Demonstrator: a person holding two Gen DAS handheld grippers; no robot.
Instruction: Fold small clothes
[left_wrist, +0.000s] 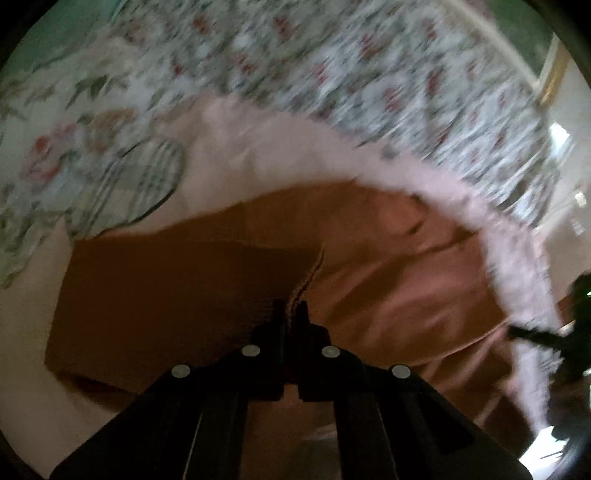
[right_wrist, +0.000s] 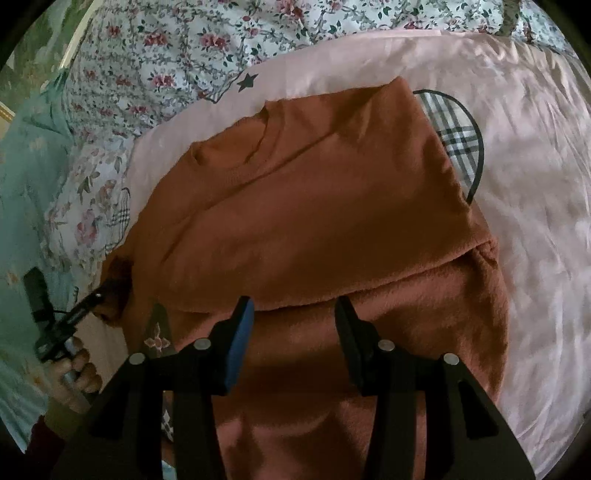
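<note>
The rust-brown sweater (right_wrist: 314, 206) lay on the pink bedsheet (right_wrist: 535, 184); your left gripper (left_wrist: 291, 314) pinched its folded edge tight, while your right gripper (right_wrist: 294, 310) hovered open above it.

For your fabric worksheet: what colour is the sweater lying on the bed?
Rust orange sweater, clearest in the right wrist view.

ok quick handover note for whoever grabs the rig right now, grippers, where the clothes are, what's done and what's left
Left gripper: shut on an edge of the rust-orange garment.
Right gripper: open, over the garment's near fold, holding nothing.
The garment lies on the pink sheet, partly folded, its upper layer laid over the lower. A plaid item peeks out beyond it.
Left: probably finish and flatten this fold; the plaid item looks unhandled.
</note>
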